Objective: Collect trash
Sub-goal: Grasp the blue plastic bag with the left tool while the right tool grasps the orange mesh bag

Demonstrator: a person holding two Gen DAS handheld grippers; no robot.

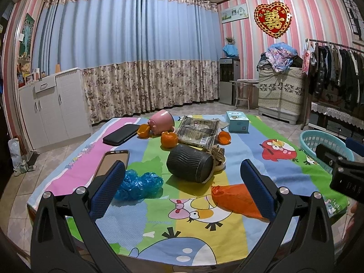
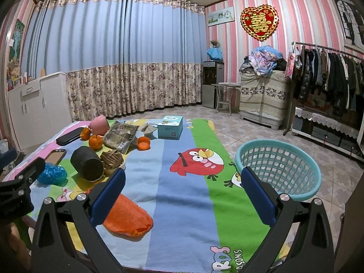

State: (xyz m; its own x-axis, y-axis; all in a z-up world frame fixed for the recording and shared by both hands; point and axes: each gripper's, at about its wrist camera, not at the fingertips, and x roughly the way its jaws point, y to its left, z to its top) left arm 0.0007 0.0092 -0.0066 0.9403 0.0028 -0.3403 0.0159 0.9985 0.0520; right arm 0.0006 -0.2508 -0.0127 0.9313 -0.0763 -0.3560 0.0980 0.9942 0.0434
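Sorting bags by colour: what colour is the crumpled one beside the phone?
Blue crumpled bag, clearest in the left wrist view.

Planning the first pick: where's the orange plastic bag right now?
The orange plastic bag lies on the table's near edge, just inside the left claw's right finger in the left wrist view, nearer the camera than the toppled black cylinder.

Cartoon-print table cloth (image 2: 182, 182) under orange bag (image 2: 129, 216), blue bag (image 1: 138, 183), phones (image 1: 120, 134).
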